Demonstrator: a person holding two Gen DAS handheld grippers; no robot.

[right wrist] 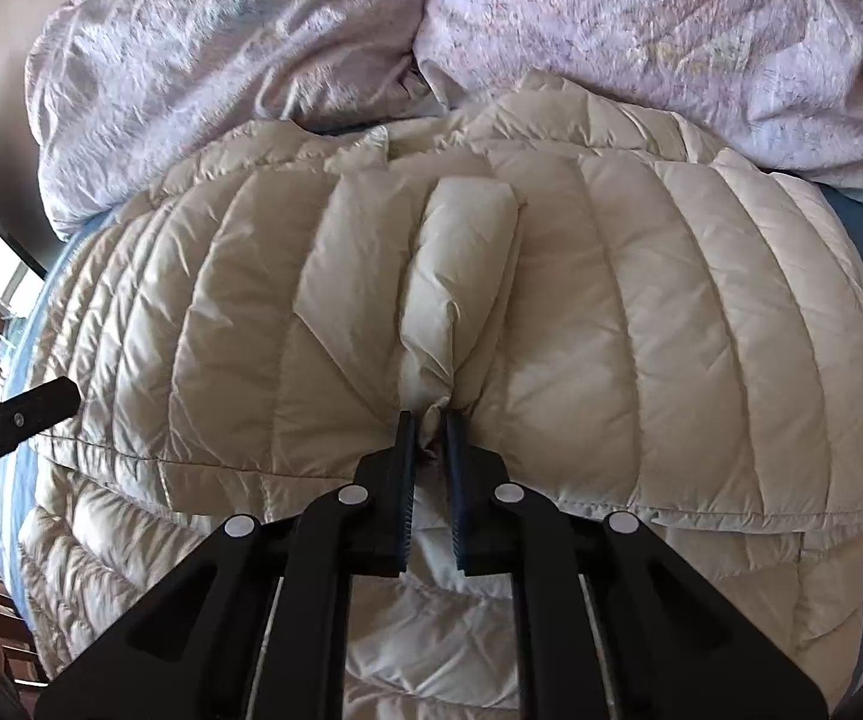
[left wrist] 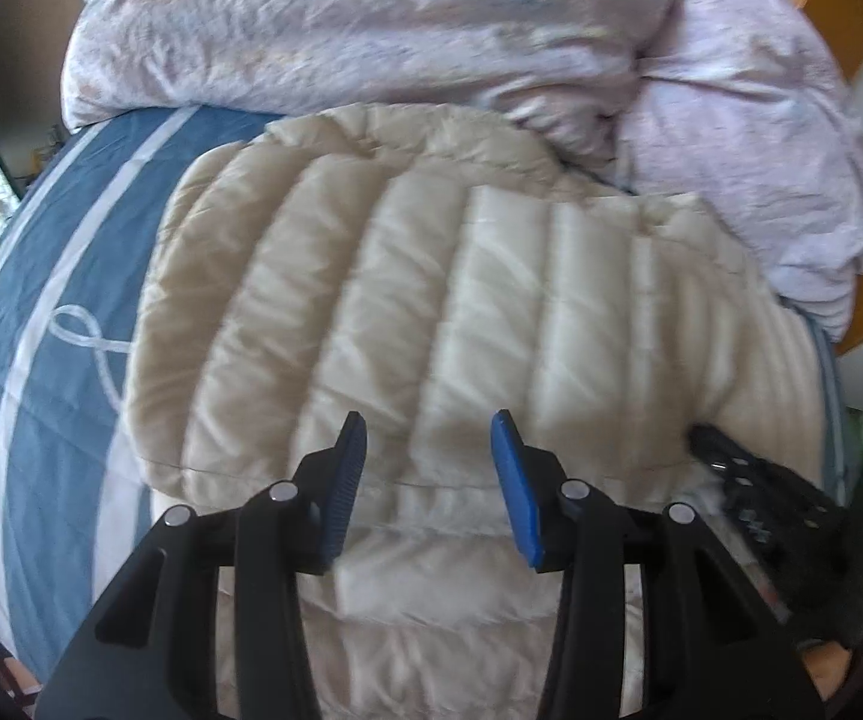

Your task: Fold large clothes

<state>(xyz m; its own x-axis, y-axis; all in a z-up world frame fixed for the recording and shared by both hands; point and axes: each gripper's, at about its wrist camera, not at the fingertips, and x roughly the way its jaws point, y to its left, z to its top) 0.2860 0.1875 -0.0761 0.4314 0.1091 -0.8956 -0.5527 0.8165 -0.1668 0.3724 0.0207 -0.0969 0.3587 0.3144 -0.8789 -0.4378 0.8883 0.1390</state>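
Only the right wrist view shows the right gripper (right wrist: pixel 429 420) pinching the jacket (right wrist: pixel 611 300); the left gripper (left wrist: pixel 428 426) gapes, quilted ribs running near-to-far.

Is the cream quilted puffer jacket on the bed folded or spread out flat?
Folded: the cream quilted puffer jacket has a top layer whose hem edge lies over another quilted layer beneath.

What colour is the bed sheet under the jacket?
Blue with white stripes, on the bed sheet; clearest in the left wrist view.
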